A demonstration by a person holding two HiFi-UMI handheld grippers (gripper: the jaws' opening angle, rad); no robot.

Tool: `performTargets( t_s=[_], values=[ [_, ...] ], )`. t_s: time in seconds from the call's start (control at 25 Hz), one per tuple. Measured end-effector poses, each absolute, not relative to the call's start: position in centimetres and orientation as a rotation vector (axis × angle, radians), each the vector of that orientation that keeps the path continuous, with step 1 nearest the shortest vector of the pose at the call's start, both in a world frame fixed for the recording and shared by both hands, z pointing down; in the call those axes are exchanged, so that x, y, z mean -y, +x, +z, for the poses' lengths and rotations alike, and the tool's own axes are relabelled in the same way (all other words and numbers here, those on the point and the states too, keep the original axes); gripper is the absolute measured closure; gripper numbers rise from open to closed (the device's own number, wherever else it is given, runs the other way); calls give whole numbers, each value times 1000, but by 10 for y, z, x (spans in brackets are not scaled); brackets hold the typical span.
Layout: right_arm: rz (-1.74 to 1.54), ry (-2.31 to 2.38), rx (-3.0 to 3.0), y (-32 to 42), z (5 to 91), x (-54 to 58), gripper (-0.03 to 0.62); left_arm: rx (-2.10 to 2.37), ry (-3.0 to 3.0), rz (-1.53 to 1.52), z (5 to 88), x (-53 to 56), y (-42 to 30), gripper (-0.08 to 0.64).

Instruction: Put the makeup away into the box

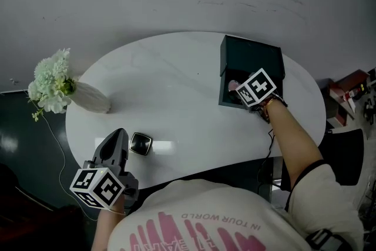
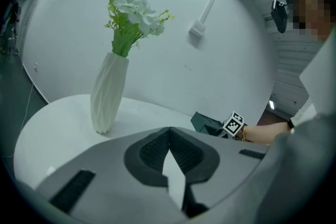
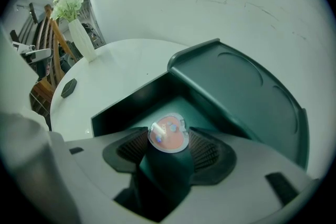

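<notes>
Hidden or unclear: in the head view the marker cube covers my right jaws and most of the box (image 3: 123, 110) interior, so only a pink sliver shows beside it. The box floor under my right jaws lies in shadow, so I cannot tell whether the held item touches it or hangs above it. In the left gripper view my own gripper body blocks the near part of the table (image 1: 176, 85). The dark compact (image 1: 141, 143) is too small for me to make out any marking.

Right gripper (image 3: 168, 140): clamped on the pink compact (image 3: 169, 131), one pad against each side of its rim. It points steeply down into the open box, in front of the raised lid (image 3: 241, 92).

Pink compact: round and flat, with a clear top over a salmon-pink fill and a bright glint near its left edge. It sits inside the box opening, between my jaws.

Left gripper (image 2: 168, 134): closed, pad tips meeting, nothing between them. It hovers at the near left edge of the table, just beside the dark compact and apart from it.

Dark compact: small, squarish with rounded corners and a glossy lid, lying flat on the table, well apart from the box.

Other items: a white ribbed vase (image 2: 107, 92) stands upright at the table's left end, holding pale flowers (image 2: 134, 10)
</notes>
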State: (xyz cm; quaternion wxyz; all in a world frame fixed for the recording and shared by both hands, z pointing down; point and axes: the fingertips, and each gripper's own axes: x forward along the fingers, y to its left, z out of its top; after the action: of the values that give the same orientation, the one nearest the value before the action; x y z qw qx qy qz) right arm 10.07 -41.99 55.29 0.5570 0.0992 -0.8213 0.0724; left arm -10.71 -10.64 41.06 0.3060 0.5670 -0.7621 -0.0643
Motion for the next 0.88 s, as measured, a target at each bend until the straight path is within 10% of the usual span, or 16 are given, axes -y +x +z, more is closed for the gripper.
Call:
performTargets(
  t_s=[0.88],
  values=[
    [222, 368, 2149, 65, 472, 360, 282, 1917, 1584, -134, 411, 71, -149, 558]
  ],
)
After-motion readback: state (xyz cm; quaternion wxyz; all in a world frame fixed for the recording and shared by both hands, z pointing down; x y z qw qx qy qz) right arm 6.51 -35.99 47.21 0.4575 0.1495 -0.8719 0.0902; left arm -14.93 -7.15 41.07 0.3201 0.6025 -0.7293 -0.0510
